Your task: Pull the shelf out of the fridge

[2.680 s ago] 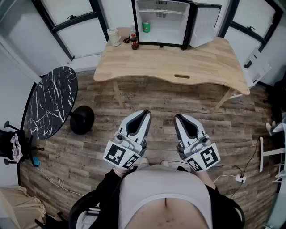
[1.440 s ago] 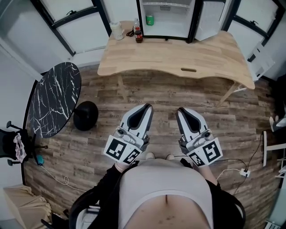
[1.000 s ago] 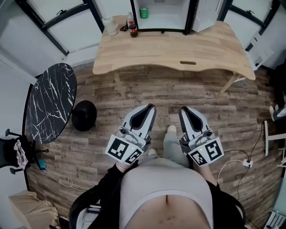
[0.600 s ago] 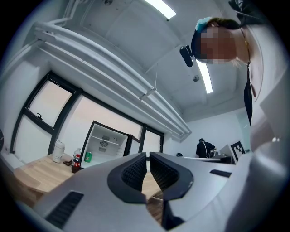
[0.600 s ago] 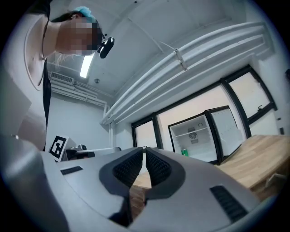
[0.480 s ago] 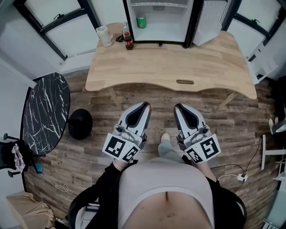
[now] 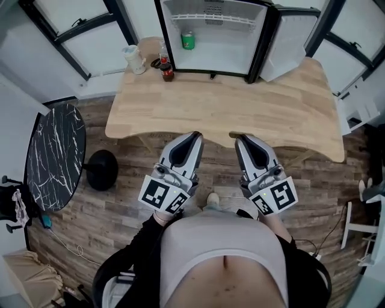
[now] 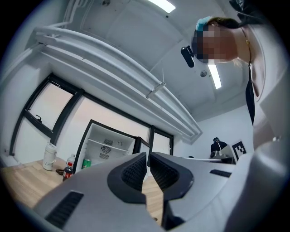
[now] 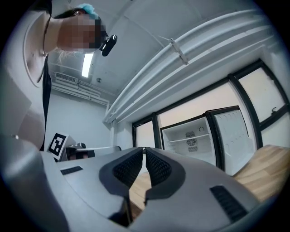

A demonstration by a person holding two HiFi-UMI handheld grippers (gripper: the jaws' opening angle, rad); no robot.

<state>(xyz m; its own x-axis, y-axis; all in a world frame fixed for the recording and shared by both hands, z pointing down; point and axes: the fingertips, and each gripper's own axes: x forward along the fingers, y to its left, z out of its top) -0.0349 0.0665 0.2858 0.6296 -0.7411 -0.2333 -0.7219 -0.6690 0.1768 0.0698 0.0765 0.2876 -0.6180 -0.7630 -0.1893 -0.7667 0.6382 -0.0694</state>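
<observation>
A small fridge [image 7: 210,36] stands open at the back of the wooden table [image 7: 228,108], its door [image 7: 290,43] swung to the right. A white wire shelf [image 7: 212,18] runs across its upper part, and a green can [image 7: 188,40] sits on its floor. My left gripper [image 7: 194,136] and right gripper [image 7: 238,139] are held side by side above the table's near edge, both shut and empty, well short of the fridge. The left gripper view shows its shut tips [image 8: 147,155] with the fridge [image 8: 106,152] and shelf [image 8: 110,144] beyond. The right gripper [image 9: 144,150] points toward the shelf [image 9: 190,137].
A cola bottle [image 7: 166,69] and a white cup [image 7: 133,59] stand on the table left of the fridge. A black marble round table [image 7: 55,155] and a black round base [image 7: 100,169] are on the wooden floor at my left. Dark-framed windows line the back wall.
I have walked toward the table: it and the fridge now lie nearer and the gripper tips reach its front edge. Both grippers stayed shut and empty.
</observation>
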